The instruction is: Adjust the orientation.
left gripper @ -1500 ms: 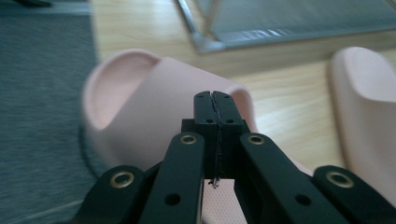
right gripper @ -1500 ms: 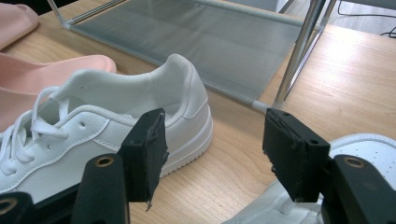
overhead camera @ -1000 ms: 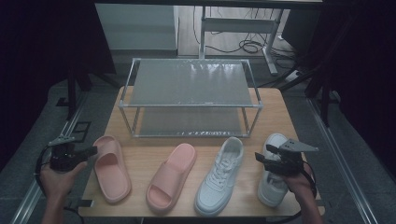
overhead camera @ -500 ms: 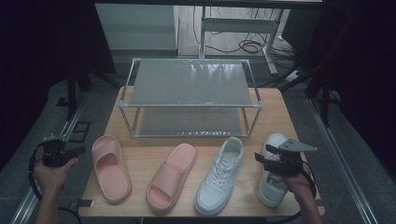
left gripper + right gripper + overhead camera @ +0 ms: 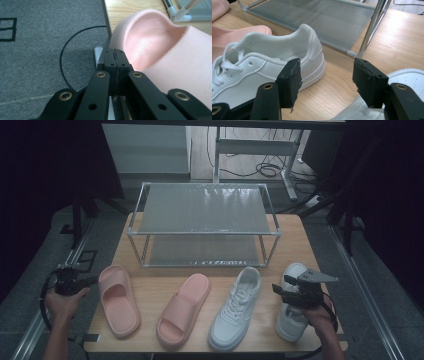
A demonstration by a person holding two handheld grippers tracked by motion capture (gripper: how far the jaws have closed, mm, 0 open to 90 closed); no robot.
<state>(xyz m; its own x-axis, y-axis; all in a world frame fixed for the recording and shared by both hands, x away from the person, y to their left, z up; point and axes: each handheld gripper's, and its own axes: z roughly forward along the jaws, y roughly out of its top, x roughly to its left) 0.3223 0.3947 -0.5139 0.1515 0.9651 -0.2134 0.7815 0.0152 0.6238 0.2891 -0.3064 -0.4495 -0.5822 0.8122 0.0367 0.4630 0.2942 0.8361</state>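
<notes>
Four shoes lie in a row along the front of the wooden table [image 5: 295, 242]: a pink slide [image 5: 118, 300] at the left, a second pink slide [image 5: 184, 309], a white sneaker [image 5: 235, 309] and another white sneaker [image 5: 291, 320] at the right. My left gripper [image 5: 93, 280] is shut with nothing in it, level with the table's left edge and pointing at the left slide. In the left gripper view its tips [image 5: 115, 53] sit right beside the slide's [image 5: 162, 52] strap. My right gripper [image 5: 276, 291] hovers open over the right sneaker [image 5: 409, 77]. Its jaws [image 5: 325, 75] face the other sneaker's heel [image 5: 287, 50].
A two-shelf metal rack [image 5: 205, 210] stands on the back half of the table, and its lower shelf [image 5: 312, 15] is close ahead of my right gripper. Grey carpet with a black cable [image 5: 62, 57] lies left of the table. Dark curtains surround the area.
My left gripper has sunk a little and drawn slightly left by the table's left edge. The right gripper and the shoes have stayed put.
</notes>
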